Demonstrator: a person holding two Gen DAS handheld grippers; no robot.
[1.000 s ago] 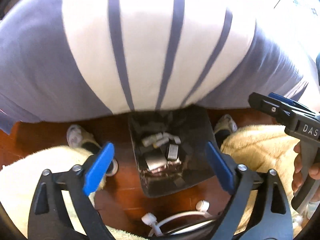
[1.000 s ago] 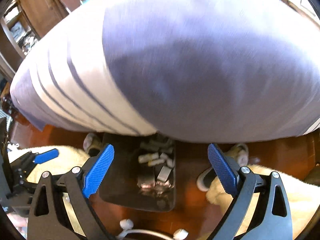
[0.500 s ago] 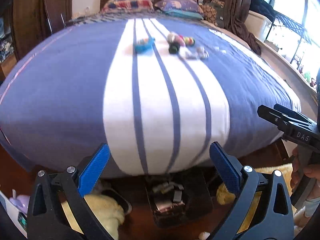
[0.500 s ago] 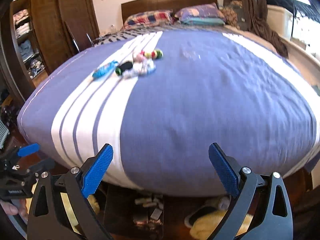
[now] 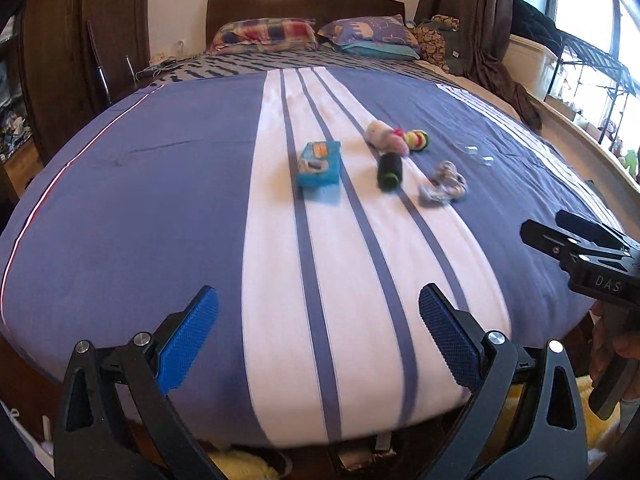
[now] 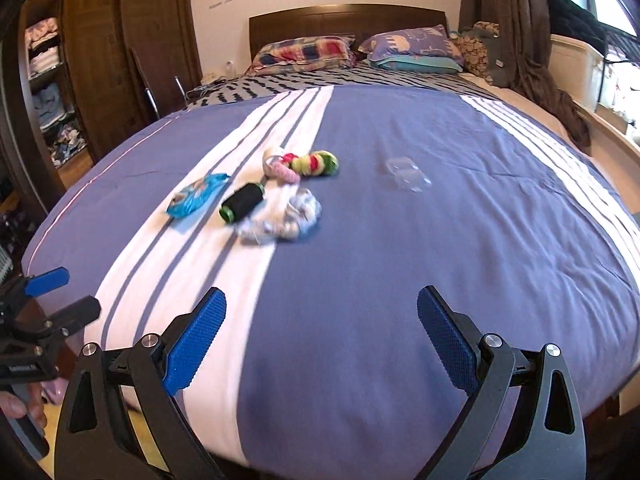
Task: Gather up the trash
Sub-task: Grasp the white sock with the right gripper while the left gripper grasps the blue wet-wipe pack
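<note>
Several small items lie mid-bed on the striped blue and white bedspread (image 5: 160,200): a blue snack packet (image 5: 319,164) (image 6: 197,195), a black spool with green ends (image 5: 389,171) (image 6: 242,203), a crumpled white wrapper (image 5: 443,184) (image 6: 282,216), a pink, red and green knitted toy (image 5: 400,139) (image 6: 304,164) and a clear plastic piece (image 6: 407,174). My left gripper (image 5: 318,336) is open and empty over the bed's foot. My right gripper (image 6: 320,338) is open and empty there too. It shows at the right of the left wrist view (image 5: 592,264).
Pillows (image 6: 412,46) and a wooden headboard (image 6: 348,20) are at the far end. A wardrobe with shelves (image 6: 48,80) stands left, curtains and a window (image 5: 580,32) right. A black trash bin's rim (image 5: 360,460) peeks out below the bed's foot beside a yellow rug (image 5: 240,464).
Both grippers rose and tilted up from the floor bin to look across the bed top. The bin dropped almost out of view. The items on the bed appear closer.
</note>
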